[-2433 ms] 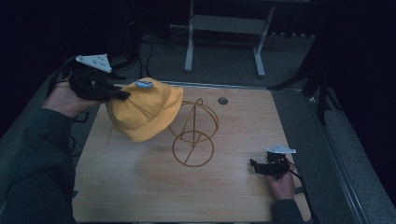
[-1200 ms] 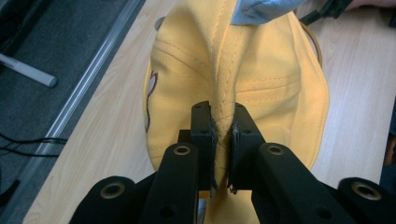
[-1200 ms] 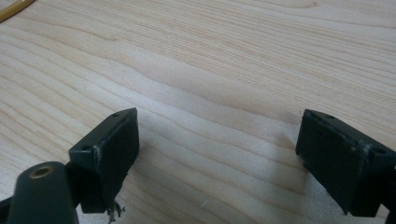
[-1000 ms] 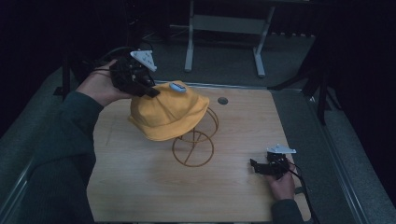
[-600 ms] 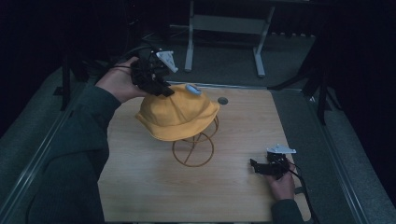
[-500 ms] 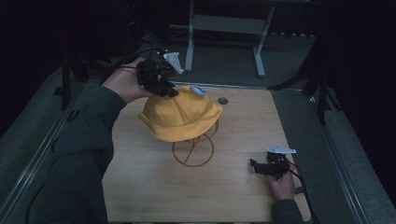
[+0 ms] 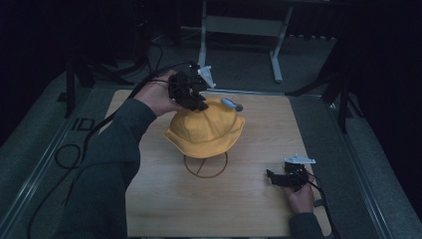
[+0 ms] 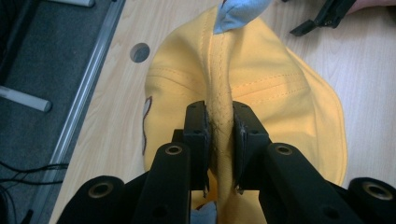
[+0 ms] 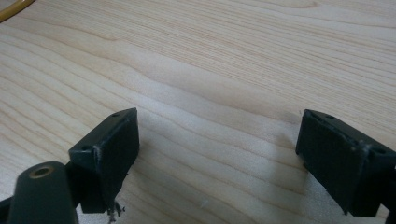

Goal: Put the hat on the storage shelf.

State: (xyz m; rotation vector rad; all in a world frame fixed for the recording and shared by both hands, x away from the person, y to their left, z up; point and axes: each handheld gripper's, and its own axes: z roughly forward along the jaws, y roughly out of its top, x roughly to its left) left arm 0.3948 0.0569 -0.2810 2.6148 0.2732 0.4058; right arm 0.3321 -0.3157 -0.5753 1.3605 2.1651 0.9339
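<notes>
Left gripper (image 8: 219,140) — jaws pinching raised fold of yellow hat (image 7: 206,130) at crown, fabric pressed between pads; jaws have just been easing apart slightly, fold not released. Hat sits atop wire stand (image 7: 205,167), near table (image 7: 164,209) centre, blue tag (image 7: 232,104) at hat's far side. Right gripper (image 9: 219,154) — jaws wide apart, nothing between, resting on table right of stand, well apart from hat.

- The light wooden table (image 7: 249,209) fills the middle.
- A small round hole (image 8: 139,52) sits in its top near the far edge, at about eleven o'clock.
- A grey metal stand (image 7: 239,30) is on the floor beyond, at twelve o'clock.
</notes>
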